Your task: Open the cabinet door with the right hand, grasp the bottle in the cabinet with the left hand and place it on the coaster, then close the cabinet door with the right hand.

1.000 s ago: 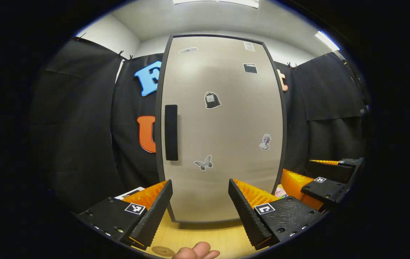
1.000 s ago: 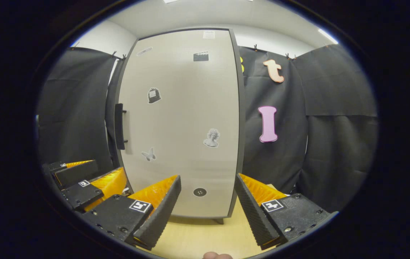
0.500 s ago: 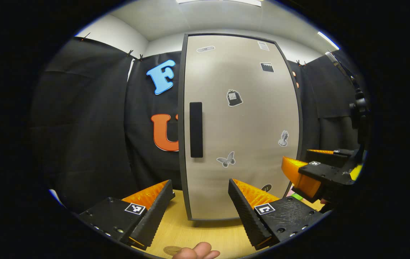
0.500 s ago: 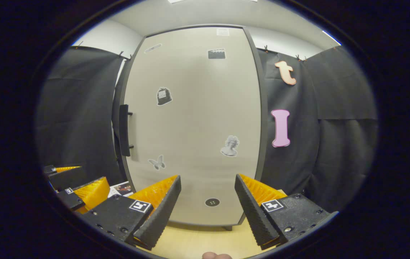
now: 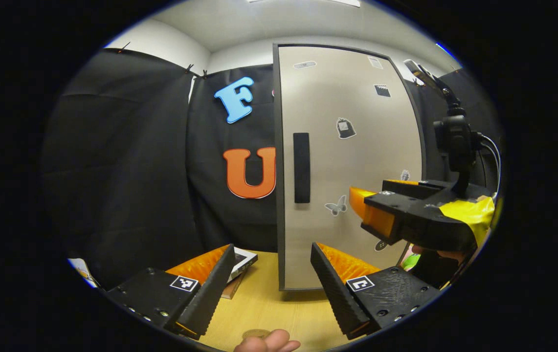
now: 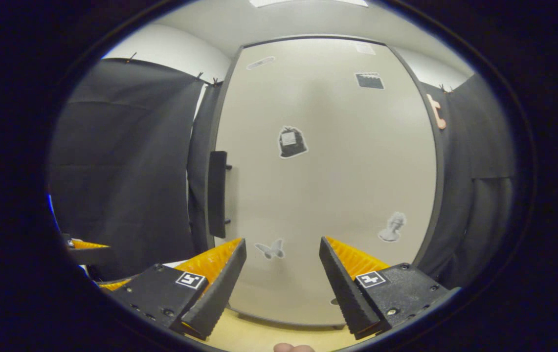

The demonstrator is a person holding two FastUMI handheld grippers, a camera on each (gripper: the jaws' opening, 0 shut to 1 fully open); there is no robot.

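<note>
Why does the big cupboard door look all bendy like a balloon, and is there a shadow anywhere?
In the right gripper view the fisheye lens bulges the cabinet door, curving its straight edges; the handle casts a soft shadow beside it. In the left gripper view the door bends less, and the right claw looks big because it is close.
</note>
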